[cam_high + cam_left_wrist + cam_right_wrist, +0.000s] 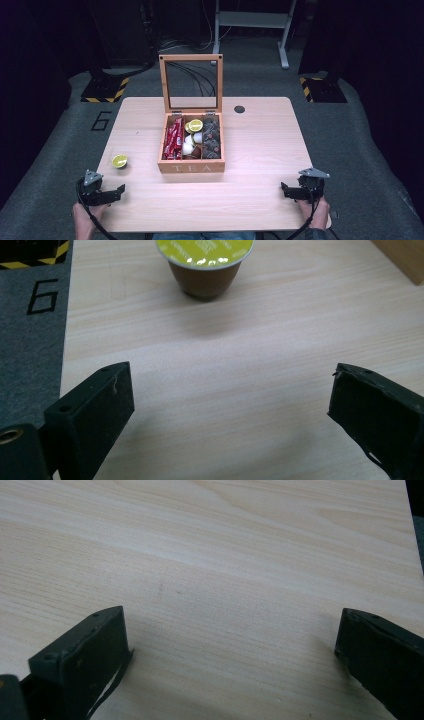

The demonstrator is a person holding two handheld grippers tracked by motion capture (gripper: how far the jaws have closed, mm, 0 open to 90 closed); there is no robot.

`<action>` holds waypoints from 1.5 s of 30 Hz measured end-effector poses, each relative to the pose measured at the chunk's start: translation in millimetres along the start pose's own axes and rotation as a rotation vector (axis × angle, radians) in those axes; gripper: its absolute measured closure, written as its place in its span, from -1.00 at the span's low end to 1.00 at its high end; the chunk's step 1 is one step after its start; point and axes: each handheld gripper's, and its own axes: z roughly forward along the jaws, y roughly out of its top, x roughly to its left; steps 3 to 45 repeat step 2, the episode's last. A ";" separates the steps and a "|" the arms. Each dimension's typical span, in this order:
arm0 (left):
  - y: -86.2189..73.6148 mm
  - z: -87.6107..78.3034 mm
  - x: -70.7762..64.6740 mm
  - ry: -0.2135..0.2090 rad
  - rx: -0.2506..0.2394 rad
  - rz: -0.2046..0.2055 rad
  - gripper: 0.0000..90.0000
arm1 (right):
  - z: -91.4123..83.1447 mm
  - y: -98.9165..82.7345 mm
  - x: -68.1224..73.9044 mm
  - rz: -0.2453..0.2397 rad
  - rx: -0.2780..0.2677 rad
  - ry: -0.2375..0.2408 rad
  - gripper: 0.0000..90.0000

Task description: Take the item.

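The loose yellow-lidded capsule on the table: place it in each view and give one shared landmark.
High view: capsule at left, beside the tea box, ahead of the left gripper.
Left gripper view: capsule top centre, beyond open jaws.
Right gripper view: not in it.
Shared landmark: the light wooden table.

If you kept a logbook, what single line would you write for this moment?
left gripper: open, empty | right gripper: open, empty | capsule: on table, ahead of left gripper | tea box: lid up

- A light wooden desk (260, 150) stands on grey carpet (350, 150) marked "6" (101, 120) at left.
- Yellow-black striped bases (106, 89) flank it.
- A white metal frame (252, 20) stands upper centre in darkness.
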 end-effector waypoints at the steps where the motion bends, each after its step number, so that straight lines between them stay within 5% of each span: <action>1: -2.1 1.4 0.4 -0.003 -0.001 -0.003 -0.92 | -0.1 0.0 0.0 0.000 0.000 0.001 -1.00; 45: -2.9 1.4 0.6 -0.004 0.009 -0.003 -0.92 | 0.0 0.0 0.0 0.000 0.000 0.000 -1.00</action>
